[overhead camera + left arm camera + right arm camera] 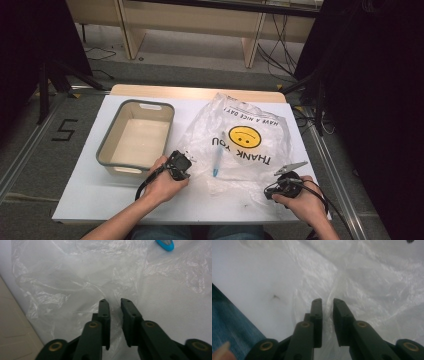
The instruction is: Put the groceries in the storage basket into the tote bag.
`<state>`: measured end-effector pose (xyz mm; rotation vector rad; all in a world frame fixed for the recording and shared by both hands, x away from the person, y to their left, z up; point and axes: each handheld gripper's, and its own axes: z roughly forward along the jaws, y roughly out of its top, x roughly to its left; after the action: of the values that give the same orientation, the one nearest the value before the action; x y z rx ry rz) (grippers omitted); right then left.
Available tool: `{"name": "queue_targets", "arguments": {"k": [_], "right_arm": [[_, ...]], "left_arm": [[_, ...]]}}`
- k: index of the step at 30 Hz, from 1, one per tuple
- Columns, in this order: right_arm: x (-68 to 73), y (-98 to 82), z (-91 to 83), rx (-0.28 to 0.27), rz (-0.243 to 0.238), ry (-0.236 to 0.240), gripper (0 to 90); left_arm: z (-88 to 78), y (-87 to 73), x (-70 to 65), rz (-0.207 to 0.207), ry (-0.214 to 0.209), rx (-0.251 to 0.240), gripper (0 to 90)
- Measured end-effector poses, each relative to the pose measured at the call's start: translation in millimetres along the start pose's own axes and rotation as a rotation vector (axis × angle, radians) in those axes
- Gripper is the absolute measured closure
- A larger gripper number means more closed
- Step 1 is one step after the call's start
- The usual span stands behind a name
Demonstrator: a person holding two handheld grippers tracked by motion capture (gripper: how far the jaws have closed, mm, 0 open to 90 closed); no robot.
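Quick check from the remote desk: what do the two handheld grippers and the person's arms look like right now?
Both the left gripper and the right gripper are compact black units, each trailing a black cable. The gripper views show flat dark pads with small screw holes and brass-coloured pivot pins. The right one carries a grey three-cornered plate. The forearms are bare, with no sleeves; blue jeans show below.

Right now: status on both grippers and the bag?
Left gripper, right gripper: jaws narrow, film between, grip unclear. Plastic bag flat on table, pen inside. Nothing in the way.

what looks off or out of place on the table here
The plastic bag lies crumpled, its smiley print upside down from the person's side. A blue pen rests on it rather than in the empty grey bin. Nothing looks spilled or damaged.
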<state>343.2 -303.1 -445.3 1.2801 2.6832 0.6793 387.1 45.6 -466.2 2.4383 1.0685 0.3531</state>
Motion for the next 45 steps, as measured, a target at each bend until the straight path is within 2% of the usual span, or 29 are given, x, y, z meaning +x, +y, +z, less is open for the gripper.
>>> {"name": "queue_targets", "arguments": {"k": [3,8,12,18,25,26,29,32,35,38,41,43,45], "right_arm": [[-4.1,-4.3,0.4,0.037,-0.012,-0.013,86.3],[-13.8,-10.4,-0.1,0.063,-0.013,-0.046,87.8],[-23.5,-12.3,-1.8,0.057,-0.017,-0.109,87.9],[-37.6,-11.9,-3.1,0.012,-0.014,-0.195,87.9],[-39.2,-12.6,-2.2,0.015,-0.014,-0.209,87.2],[-38.9,-12.7,-2.4,0.012,-0.012,-0.207,86.4],[-35.2,-11.7,-5.0,-0.026,-0.002,-0.193,80.5],[-29.9,-8.7,-9.2,-0.103,-0.001,-0.177,72.0],[-25.1,-5.3,-13.0,-0.176,0.018,-0.146,63.7],[-22.5,-1.8,-15.0,-0.248,0.017,-0.127,58.3],[-20.6,0.3,-15.2,-0.285,0.024,-0.126,52.1],[-20.5,0.8,-13.8,-0.302,0.034,-0.125,50.6],[-21.8,0.6,-11.9,-0.31,0.041,-0.121,48.7]], "left_arm": [[-3.7,-1.1,1.0,-0.012,-0.004,0.002,87.2],[-9.8,-3.7,-2.9,-0.023,-0.024,0.006,88.7],[-16.0,-6.5,-11.2,-0.012,-0.045,-0.001,88.7],[-24.7,-17.2,-20.0,-0.006,-0.084,-0.011,88.4],[-33.6,-25.4,-14.9,-0.022,-0.073,-0.044,86.6],[-34.7,-26.1,-14.2,-0.014,-0.075,-0.05,85.6],[-39.6,-27.9,-14.5,-0.02,-0.078,-0.092,79.3],[-47.2,-29.0,-15.7,-0.021,-0.081,-0.148,69.3],[-56.5,-29.0,-17.6,-0.002,-0.061,-0.193,57.3],[-65.6,-28.1,-19.1,-0.015,-0.055,-0.237,48.7],[-71.9,-27.5,-20.2,-0.016,-0.025,-0.255,42.4],[-72.5,-27.7,-20.2,-0.014,-0.001,-0.246,36.9],[-71.8,-28.4,-18.9,-0.016,0.0,-0.235,33.3]]}}
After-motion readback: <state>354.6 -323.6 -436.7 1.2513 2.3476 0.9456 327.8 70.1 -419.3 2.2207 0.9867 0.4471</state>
